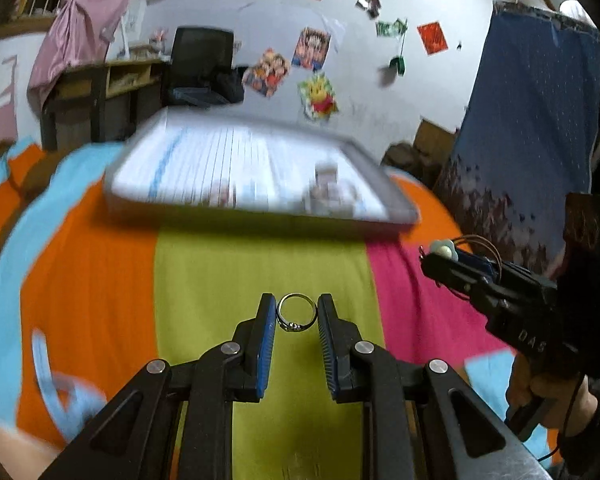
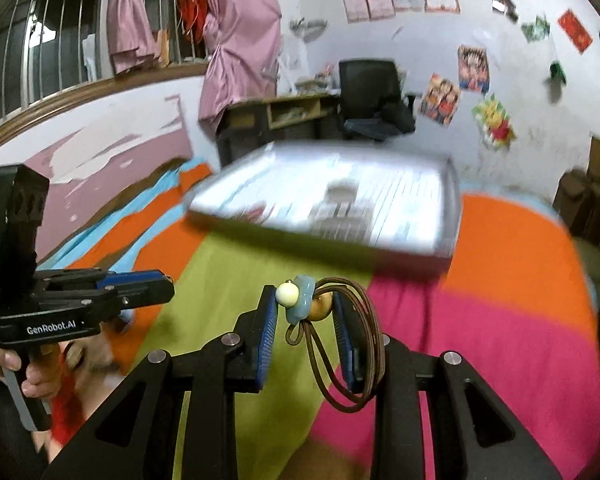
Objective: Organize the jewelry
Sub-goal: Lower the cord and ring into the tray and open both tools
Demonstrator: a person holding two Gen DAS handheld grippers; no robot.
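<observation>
Here, label by label:
Left gripper point(image 1: 297, 314): jaws are pinching a silver ring point(image 1: 296, 313) between the blue pads, the ring standing upright with its small setting at the bottom.
Right gripper point(image 2: 306, 312): jaws are pinching a brown hair tie point(image 2: 354, 344) by its charm, a pale blue flower with a cream bead; the loops are hanging out over the right finger.
Tray point(image 1: 256, 172): a white, blurred organizer is lying on the striped blanket point(image 1: 260, 264), ahead of both grippers and well apart from them.
Left view only: the ring is showing here; the right gripper point(image 1: 440, 256) is appearing at the right edge, the charm at its tip, with a hand point(image 1: 556, 396) on its handle.
Right view only: the tie's brown bead and full loops are showing; the left gripper point(image 2: 168, 286) is sitting side-on at the left, its ring too small to make out.
Contents of the tray: too blurred to tell.
</observation>
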